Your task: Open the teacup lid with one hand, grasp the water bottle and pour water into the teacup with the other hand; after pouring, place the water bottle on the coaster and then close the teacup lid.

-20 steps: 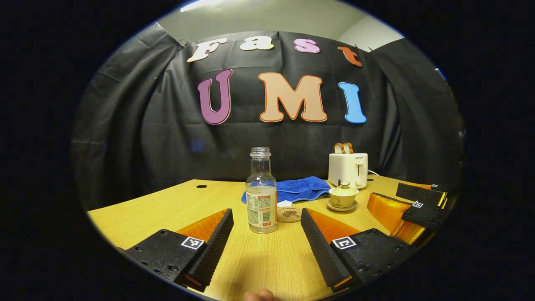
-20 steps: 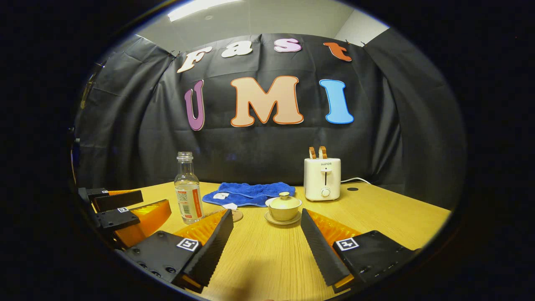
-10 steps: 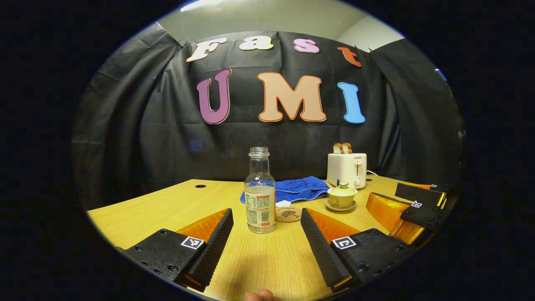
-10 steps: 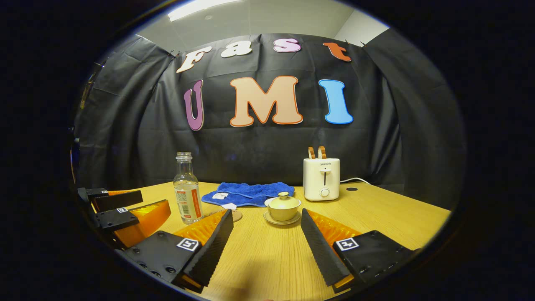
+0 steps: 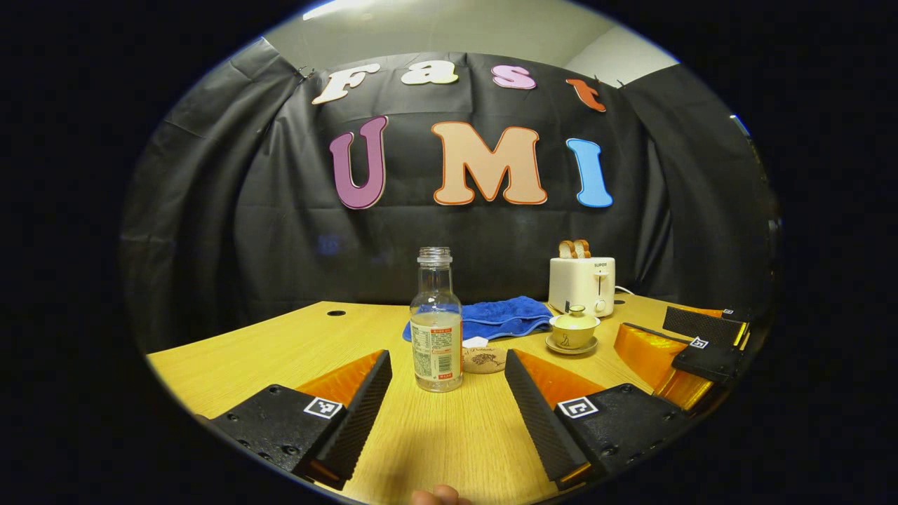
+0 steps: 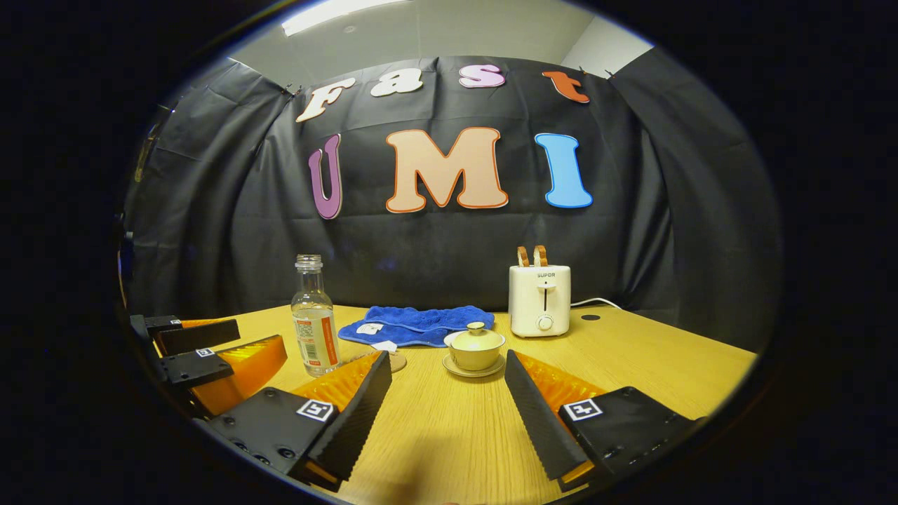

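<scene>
Wooden tabletop (image 5: 266, 351) is carrying everything the task needs, and almost nothing is changing: against the pictures from a second ago, the left gripper view is drifting only a touch, so the water bottle (image 5: 436, 322) is sitting slightly more to the left between that gripper's fingers, while the right gripper view is staying put. The left gripper (image 5: 447, 414) is hanging wide open short of the bottle, not touching it. The right gripper (image 6: 447, 414) is likewise gaping wide, aimed at the teacup (image 6: 476, 349), whose lid (image 6: 476, 338) is resting on it above a saucer. The coaster (image 5: 484, 360) is lying just beside the bottle's base, empty. Behind them a blue towel (image 6: 414, 324) and a toaster (image 6: 539, 300) are standing clear. Judging from this, no step is under way yet; both hands seem to be lining up, left for the bottle, right for the lid.
</scene>
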Tool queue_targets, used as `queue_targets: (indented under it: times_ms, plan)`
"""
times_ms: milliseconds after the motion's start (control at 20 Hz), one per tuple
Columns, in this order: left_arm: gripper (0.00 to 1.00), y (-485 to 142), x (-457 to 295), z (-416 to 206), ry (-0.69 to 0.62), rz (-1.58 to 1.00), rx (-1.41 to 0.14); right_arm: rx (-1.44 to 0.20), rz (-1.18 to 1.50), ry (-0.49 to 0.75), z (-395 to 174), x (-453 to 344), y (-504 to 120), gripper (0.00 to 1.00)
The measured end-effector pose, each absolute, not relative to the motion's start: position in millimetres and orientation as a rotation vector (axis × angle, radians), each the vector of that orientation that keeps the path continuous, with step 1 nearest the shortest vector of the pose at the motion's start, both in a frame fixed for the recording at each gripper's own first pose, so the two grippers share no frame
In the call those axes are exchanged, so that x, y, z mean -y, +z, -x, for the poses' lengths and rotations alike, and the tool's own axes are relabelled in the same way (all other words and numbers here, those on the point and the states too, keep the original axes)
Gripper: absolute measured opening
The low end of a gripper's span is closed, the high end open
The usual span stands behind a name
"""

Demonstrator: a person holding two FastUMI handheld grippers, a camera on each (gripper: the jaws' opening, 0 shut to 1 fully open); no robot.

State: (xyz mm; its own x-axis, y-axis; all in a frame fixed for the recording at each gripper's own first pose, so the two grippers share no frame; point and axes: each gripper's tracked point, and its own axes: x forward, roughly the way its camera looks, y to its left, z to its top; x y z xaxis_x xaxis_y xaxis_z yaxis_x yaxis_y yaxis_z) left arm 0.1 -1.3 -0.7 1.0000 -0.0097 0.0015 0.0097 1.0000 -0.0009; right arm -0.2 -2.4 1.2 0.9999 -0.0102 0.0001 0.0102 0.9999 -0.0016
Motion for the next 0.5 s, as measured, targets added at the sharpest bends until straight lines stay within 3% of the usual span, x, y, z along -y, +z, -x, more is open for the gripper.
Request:
queue_targets:
  times_ms: [500]
  plan:
    - [0.95,-0.2,1.3,0.4,-0.01,0.001,0.002,0.0,0.003,-0.054,-23.6,26.7,0.8,1.0]
